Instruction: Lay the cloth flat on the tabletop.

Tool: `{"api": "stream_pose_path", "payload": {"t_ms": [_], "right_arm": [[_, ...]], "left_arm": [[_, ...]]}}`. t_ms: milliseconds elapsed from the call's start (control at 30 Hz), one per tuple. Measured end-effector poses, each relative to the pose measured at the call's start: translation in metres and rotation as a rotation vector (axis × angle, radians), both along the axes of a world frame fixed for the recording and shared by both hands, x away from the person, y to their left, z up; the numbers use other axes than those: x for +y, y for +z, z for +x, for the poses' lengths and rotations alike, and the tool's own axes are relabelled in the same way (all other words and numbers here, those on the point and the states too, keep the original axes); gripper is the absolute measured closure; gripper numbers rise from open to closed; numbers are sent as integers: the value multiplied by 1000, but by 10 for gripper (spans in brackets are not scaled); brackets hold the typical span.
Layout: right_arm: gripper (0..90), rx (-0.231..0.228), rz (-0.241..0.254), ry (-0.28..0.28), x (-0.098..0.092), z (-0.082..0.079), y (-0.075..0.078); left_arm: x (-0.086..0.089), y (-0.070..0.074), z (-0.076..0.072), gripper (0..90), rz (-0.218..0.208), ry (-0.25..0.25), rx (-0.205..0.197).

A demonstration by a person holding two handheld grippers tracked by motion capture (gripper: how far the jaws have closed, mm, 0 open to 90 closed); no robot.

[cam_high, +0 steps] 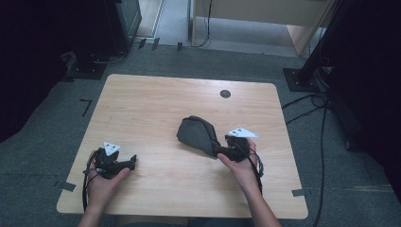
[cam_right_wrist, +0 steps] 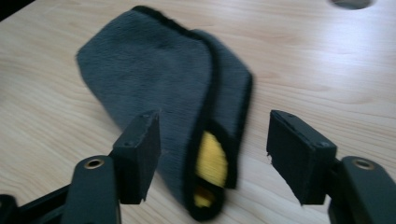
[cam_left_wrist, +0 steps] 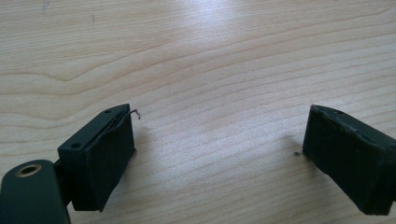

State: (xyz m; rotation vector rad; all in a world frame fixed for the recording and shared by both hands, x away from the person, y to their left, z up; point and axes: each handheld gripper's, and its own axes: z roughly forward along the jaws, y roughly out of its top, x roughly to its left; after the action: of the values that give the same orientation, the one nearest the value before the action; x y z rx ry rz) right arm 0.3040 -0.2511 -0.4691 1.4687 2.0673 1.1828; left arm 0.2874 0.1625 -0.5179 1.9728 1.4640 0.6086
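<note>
Now the right hand-held gripper (cam_right_wrist: 212,154) straddles the grey cloth's (cam_right_wrist: 163,88) near end, jaws parted, not yet pinching.
Best to centre the black-trimmed edge and yellow patch (cam_right_wrist: 211,163) between the pads before squeezing; cloth lies mid-counter (cam_high: 142,94), lower centre of the right gripper view. Left hand-held gripper (cam_left_wrist: 217,154) rests released, lower left of the high view. No writing is readable.
</note>
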Motion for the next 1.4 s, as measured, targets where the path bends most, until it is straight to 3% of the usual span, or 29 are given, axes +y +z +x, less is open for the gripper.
{"api": "stream_pose_path", "payload": {"t_ms": [167, 267, 367, 400, 467, 600, 733, 767, 800, 900, 967, 1067, 1200, 1233, 1333, 1400], "right_arm": [[421, 55, -28, 43, 20, 10, -15], [575, 72, -30, 56, 26, 13, -23], [782, 47, 2, 82, 28, 11, -22], [806, 35, 7, 92, 29, 9, -21], [827, 21, 6, 117, 32, 5, -20], [834, -17, 25, 179, 41, -6, -20], [835, -47, 22, 279, 57, -18, -19], [835, -47, 22, 279, 57, -18, -19], [846, -54, 23, 340, 68, -25, -17], [794, -37, 74, 449, 78, -31, -16], [748, -36, 76, 500, 83, -34, -15], [717, -44, 113, 507, 78, -34, -11], [689, -60, 184, 423, 53, -27, -4], [665, -65, 175, 398, 47, -26, -3], [631, -91, 68, 355, 35, -25, -3], [606, -78, 65, 350, 29, -24, -4]], "left_arm": [[0, 0, 0, 88, -2, 1, -1], [1, 0, 0, 89, -2, 20, -3], [1, 1, -1, 108, 4, 39, -2], [0, 3, -2, 142, 11, 60, -8], [-2, 8, -2, 144, -2, 71, -20], [-13, 27, -3, 144, -68, 39, -62], [-31, 39, -2, 144, -91, -15, -83], [-41, 44, 0, 144, -90, -47, -92], [-52, 50, 4, 144, -104, -72, -100], [-68, 59, 9, 144, -143, -111, -116], [-77, 62, 10, 144, -158, -137, -127], [-89, 62, 7, 145, -154, -182, -131], [-90, 63, 5, 145, -152, -198, -139], [-87, 64, 5, 145, -156, -196, -145], [-82, 68, 3, 146, -176, -192, -154], [-79, 70, 1, 150, -175, -193, -153]]}}
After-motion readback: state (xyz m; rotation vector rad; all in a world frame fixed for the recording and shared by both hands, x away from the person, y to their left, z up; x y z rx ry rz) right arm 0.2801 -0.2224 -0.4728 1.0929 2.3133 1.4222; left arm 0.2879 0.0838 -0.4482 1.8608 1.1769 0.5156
